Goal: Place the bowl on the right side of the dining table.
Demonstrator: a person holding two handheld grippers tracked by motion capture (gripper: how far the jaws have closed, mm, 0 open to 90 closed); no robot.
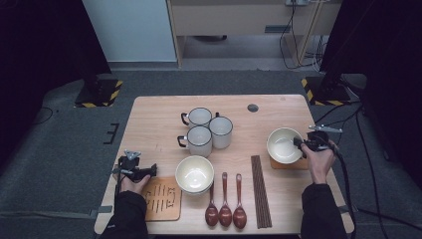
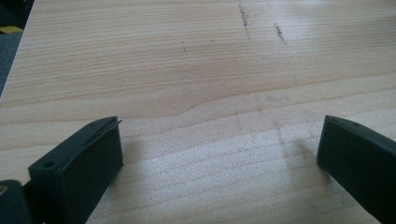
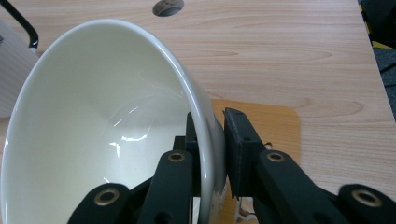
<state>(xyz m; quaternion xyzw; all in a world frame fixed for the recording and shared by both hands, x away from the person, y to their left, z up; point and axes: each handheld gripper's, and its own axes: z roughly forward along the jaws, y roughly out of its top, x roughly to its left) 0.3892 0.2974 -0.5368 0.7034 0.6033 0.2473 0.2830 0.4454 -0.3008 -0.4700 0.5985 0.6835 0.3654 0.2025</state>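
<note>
Two hand-held grippers work here: my left hand-held gripper [image 2: 219, 154] hovers wide open over bare tabletop [image 2: 196, 70], gripping nothing. My right hand-held gripper [image 3: 212, 140] pinches the white bowl [image 3: 107, 135] by its rim, the bowl tilted over a coaster [image 3: 275, 121] at the tabletop's right.

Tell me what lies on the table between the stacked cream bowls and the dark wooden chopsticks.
Three brown wooden spoons lie side by side between the stacked cream bowls and the dark chopsticks, bowls of the spoons toward the person, seen in the high view.
</note>
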